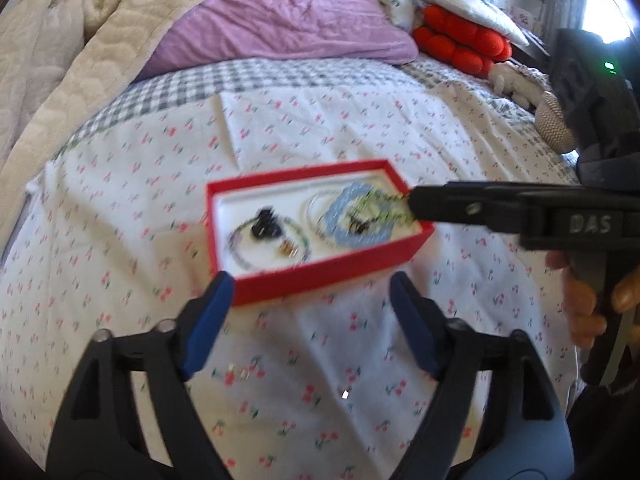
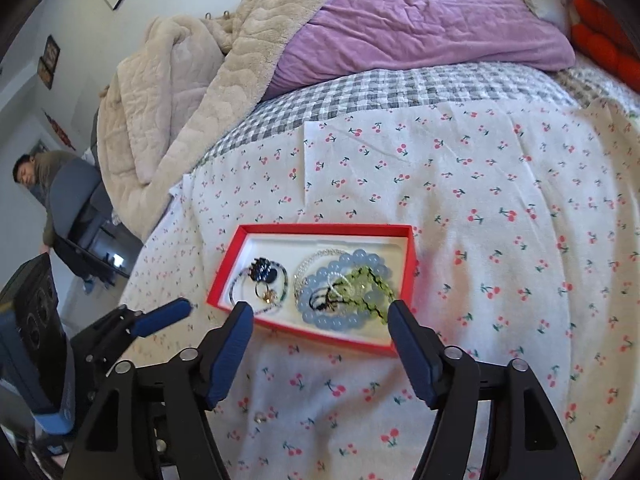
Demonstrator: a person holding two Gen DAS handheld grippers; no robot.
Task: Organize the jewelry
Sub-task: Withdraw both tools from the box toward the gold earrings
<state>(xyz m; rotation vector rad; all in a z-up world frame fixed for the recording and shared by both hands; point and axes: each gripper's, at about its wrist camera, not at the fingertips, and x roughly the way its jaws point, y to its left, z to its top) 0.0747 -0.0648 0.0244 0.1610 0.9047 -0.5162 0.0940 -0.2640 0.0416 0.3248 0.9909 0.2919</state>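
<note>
Bright daylight enters from a blown-out window (image 1: 604, 4) at upper right of the left view, which is motion-blurred; both views bend and darken toward the corners.

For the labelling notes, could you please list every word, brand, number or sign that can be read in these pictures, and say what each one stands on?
"DAS": raised letters on the black body of the right gripper, in the left wrist view.
Wall pictures at the left of the right wrist view: too small and blurred to read.
Red box and cherry-print sheet: no writing shows.
</note>
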